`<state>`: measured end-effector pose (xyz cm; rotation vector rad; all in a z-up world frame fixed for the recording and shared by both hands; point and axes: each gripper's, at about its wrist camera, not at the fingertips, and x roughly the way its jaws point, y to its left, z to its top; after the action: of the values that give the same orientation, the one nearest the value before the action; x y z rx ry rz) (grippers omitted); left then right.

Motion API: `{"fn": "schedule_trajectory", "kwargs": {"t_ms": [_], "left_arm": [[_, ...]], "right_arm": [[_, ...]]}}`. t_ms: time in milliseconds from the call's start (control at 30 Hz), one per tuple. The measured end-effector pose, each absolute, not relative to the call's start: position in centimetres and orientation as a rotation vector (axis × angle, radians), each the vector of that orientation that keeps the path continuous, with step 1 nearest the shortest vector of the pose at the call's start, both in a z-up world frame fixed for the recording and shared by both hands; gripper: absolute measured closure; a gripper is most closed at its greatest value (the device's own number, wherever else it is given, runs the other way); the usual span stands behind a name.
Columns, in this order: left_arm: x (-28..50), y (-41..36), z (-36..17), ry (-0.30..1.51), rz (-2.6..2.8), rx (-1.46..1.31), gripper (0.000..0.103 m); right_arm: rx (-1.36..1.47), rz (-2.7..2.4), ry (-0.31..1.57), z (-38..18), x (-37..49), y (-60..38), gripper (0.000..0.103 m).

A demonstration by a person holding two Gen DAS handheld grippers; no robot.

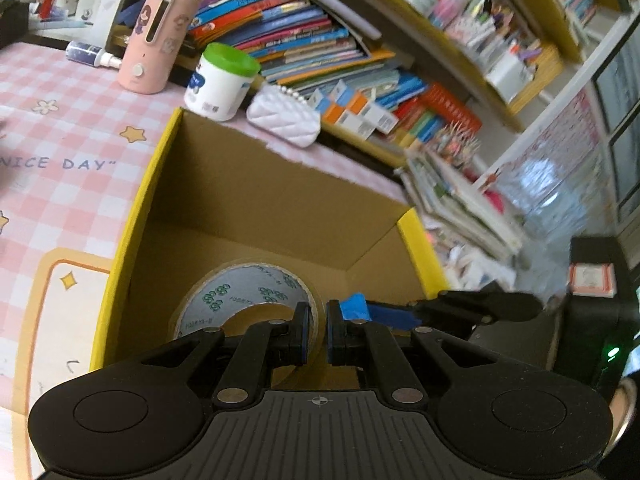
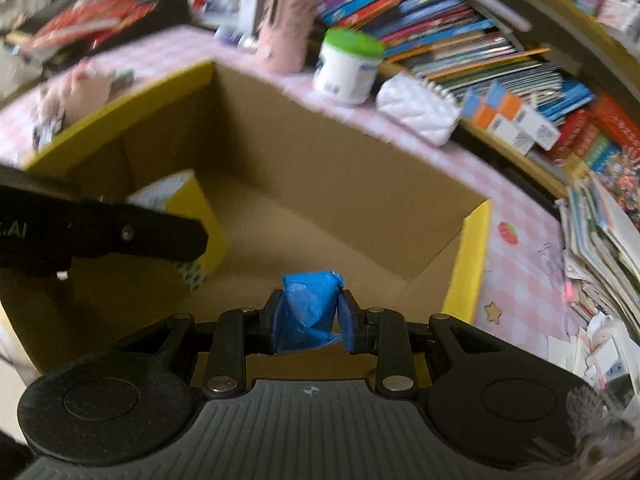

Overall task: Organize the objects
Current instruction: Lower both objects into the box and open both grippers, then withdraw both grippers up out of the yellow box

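The step in hand looks like loading the cardboard box on the counter. The left gripper has its fingers clamped on the wall of a tape roll, one finger inside the hole, one outside, low within the box. The right gripper grasps a crumpled blue item between its fingers, above the box floor ahead. The next move probably calls for lowering each load, then releasing, keeping the two grippers from colliding since they sit close together.
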<state>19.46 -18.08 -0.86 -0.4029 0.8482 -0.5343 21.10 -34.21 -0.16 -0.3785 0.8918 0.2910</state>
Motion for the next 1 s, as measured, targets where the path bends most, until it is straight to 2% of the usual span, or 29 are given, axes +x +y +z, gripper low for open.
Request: {"fn": "schedule_trajectory", "kwargs": {"t_ms": [267,467,533,667,833,1000], "left_arm": [[19.5,-18.8,-1.6,0.889,-0.517,-0.346,0.095],[18.9,-18.9,-1.3,0.881,-0.495,-0.311,0.088],[18.4,-18.9,-0.9,0.867,-0.488,-0.275,0.086],[17.6,-18.4,-0.1,0.846,-0.492,-0.263,0.066],[17.0,-17.6,1.0,0.826,-0.504,-0.258,0.059],[16.3,-17.7,1.6,0.839,-0.541,-0.207,0.043]], "right_arm": [[-0.366,0.308,0.939,-0.4,21.7,-34.4,0.077],[-0.346,0.309,0.945,-0.4,21.8,-34.6,0.077],[-0.338,0.306,0.931,-0.2,21.7,-34.7,0.073],[-0.307,0.288,0.899,0.2,21.3,-34.7,0.066],[-0.232,0.222,0.851,1.1,20.1,-34.6,0.053],[-0.140,0.119,0.805,2.2,18.1,-35.3,0.047]]}}
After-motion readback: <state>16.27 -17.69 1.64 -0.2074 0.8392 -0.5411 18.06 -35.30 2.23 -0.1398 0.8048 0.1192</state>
